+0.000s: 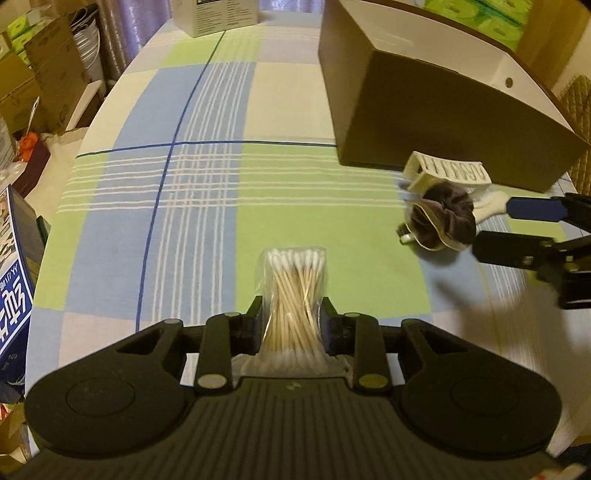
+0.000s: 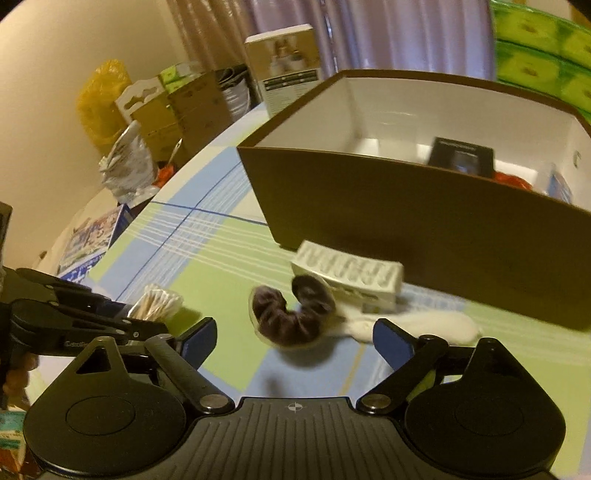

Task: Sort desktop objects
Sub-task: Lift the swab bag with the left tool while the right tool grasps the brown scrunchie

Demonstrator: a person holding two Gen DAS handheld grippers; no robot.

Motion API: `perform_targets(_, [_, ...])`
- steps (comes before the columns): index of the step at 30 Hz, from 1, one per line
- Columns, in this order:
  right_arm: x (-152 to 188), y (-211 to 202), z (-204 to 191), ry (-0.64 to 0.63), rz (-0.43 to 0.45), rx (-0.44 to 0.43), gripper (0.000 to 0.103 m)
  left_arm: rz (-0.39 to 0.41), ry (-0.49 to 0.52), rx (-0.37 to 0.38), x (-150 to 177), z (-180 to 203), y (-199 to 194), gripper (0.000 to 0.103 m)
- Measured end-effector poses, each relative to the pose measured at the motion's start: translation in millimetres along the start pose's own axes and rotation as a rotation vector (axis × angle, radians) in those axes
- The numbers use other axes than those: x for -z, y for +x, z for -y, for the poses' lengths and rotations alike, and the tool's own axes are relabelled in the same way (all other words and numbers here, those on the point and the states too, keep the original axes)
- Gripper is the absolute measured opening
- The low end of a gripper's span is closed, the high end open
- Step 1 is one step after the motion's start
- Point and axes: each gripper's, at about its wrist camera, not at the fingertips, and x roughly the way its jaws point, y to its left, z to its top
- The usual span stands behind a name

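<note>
My left gripper is shut on a clear bag of cotton swabs, held above the checked tablecloth. The same bag of cotton swabs shows at the left of the right wrist view, in the left gripper. My right gripper is open, with a dark purple scrunchie lying just ahead between its fingers. Behind the scrunchie lie a cream hair claw clip and a white sock. From the left wrist view the right gripper reaches in beside the scrunchie and the clip.
A big brown box with a white inside stands open behind the pile, holding a black item and something orange. Its dark wall fills the upper right. A white carton stands at the far table edge; cardboard boxes crowd the left.
</note>
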Motion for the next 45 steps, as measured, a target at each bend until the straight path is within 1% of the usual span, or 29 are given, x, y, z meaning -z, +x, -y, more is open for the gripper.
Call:
perform_targets(2, [-3.1, 11.1, -2.7, -0.007, -0.009, 0.007, 0.082, 0.0, -0.005, -0.003, -2.3, -0.5, 0.0, 0.025])
perform_targets(5, [-4.5, 24.2, -4.1, -0.021, -0.017, 0.024, 0.074, 0.005, -0.009, -0.002, -5.5, -1.1, -1.9, 0.025])
perform_targets(6, [-4.9, 28.8, -4.9, -0.03, -0.024, 0.029, 0.068, 0.007, -0.008, -0.002, -6.9, -0.9, -2.5, 0.025])
perform_targets(7, [-4.9, 32.2, -5.6, -0.039, -0.028, 0.031, 0.059, 0.009, -0.007, -0.003, -8.3, -0.7, -3.2, 0.025])
perform_targets(8, [-4.5, 35.2, -6.6, -0.051, -0.034, 0.031, 0.054, 0.011, -0.006, -0.002, -9.5, -0.6, -3.9, 0.025])
perform_targets(9, [-4.1, 37.0, -5.8, -0.062, -0.043, 0.028, 0.044, 0.012, -0.005, 0.0, -10.3, -0.5, -4.2, 0.025])
perform_targets(10, [-3.1, 37.3, -6.0, -0.071, -0.045, 0.023, 0.038, 0.013, -0.005, -0.001, -10.6, -0.4, -4.6, 0.025])
perform_targets(11, [-2.0, 36.5, -5.7, -0.076, -0.042, 0.023, 0.036, 0.013, -0.005, -0.001, -10.9, -0.3, -5.1, 0.025])
perform_targets(12, [-0.9, 34.9, -4.8, -0.079, -0.041, 0.02, 0.03, 0.013, -0.005, 0.0, -11.2, 0.0, -5.5, 0.025])
perform_targets(13, [-0.2, 33.0, -3.3, -0.075, -0.044, 0.011, 0.027, 0.013, -0.005, 0.0, -11.3, 0.4, -5.8, 0.025])
perform_targets(16, [0.1, 23.4, 0.7, -0.037, -0.042, -0.018, 0.024, 0.015, -0.002, 0.004, -13.5, 3.8, -7.3, 0.025])
perform_targets(19, [0.9, 8.9, 3.3, -0.005, -0.027, -0.038, 0.024, 0.025, 0.008, 0.015, -16.5, 9.9, -10.4, 0.025])
perform_targets(25, [1.7, -22.8, 13.1, 0.055, 0.014, -0.036, 0.024, 0.053, 0.044, 0.038, -26.1, 28.7, -19.1, 0.025])
perform_targets(36, [8.4, -76.4, 62.9, 0.185, 0.062, 0.074, 0.024, 0.12, 0.12, 0.085, -47.7, 67.8, -37.5, 0.025])
perform_targets(45, [10.5, -101.4, 89.6, 0.245, 0.076, 0.151, 0.024, 0.156, 0.157, 0.095, -63.1, 87.9, -44.0, 0.025])
